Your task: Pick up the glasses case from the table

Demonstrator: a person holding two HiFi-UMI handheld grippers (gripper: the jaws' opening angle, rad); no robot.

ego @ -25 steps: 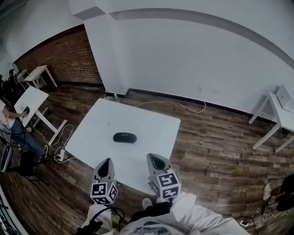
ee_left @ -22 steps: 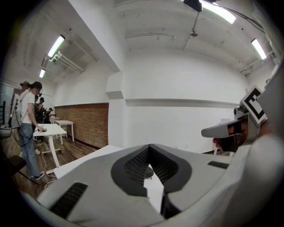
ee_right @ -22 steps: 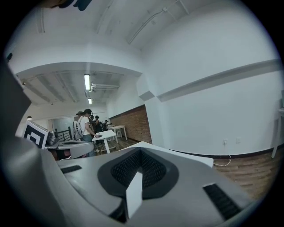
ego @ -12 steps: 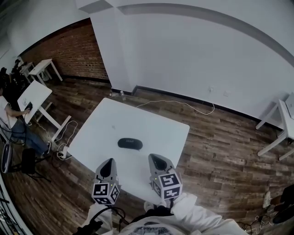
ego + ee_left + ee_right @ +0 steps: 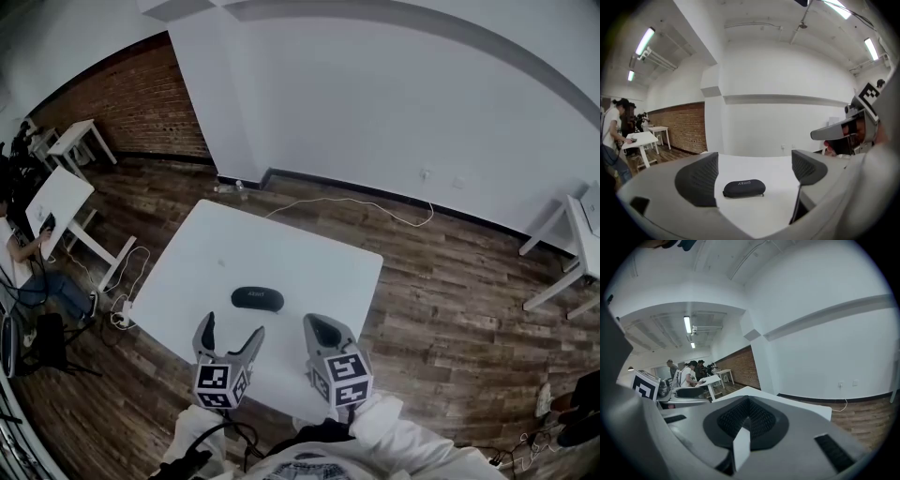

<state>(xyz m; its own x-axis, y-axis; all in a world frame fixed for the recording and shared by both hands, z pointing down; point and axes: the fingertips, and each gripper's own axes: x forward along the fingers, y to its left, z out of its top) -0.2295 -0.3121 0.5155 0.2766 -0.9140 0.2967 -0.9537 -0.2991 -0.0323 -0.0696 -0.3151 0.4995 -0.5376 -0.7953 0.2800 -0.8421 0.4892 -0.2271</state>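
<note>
Left claw (image 5: 232,328): jaws opening, already wide apart; nothing between the pads; pointed slightly down at the case.
Right claw (image 5: 322,333): jaws closed together, empty; just right of the left claw, over the near edge of the counter.
Glasses case (image 5: 257,299): dark, oval, zipped; lies flat on the counter, left of centre and towards the near side, long axis running left to right; just beyond the left claw, apart from it.
Counter (image 5: 309,248): white, square, bare apart from the case.
Surroundings: wooden floor (image 5: 450,300); white cable (image 5: 375,204) trailing past the far edge; a second desk (image 5: 61,192) far left.
Step, as judged: approach under way, grasp not yet made.
Hazard, length: the case lies crosswise to the jaws; closing on its rounded ends may squeeze it out sideways.
Hazard, slide: a pad arriving too low may push the case across the smooth counter towards the far side.
Hazard, crowding: the claws sit close together; drifting left, the right one may knock the left.
</note>
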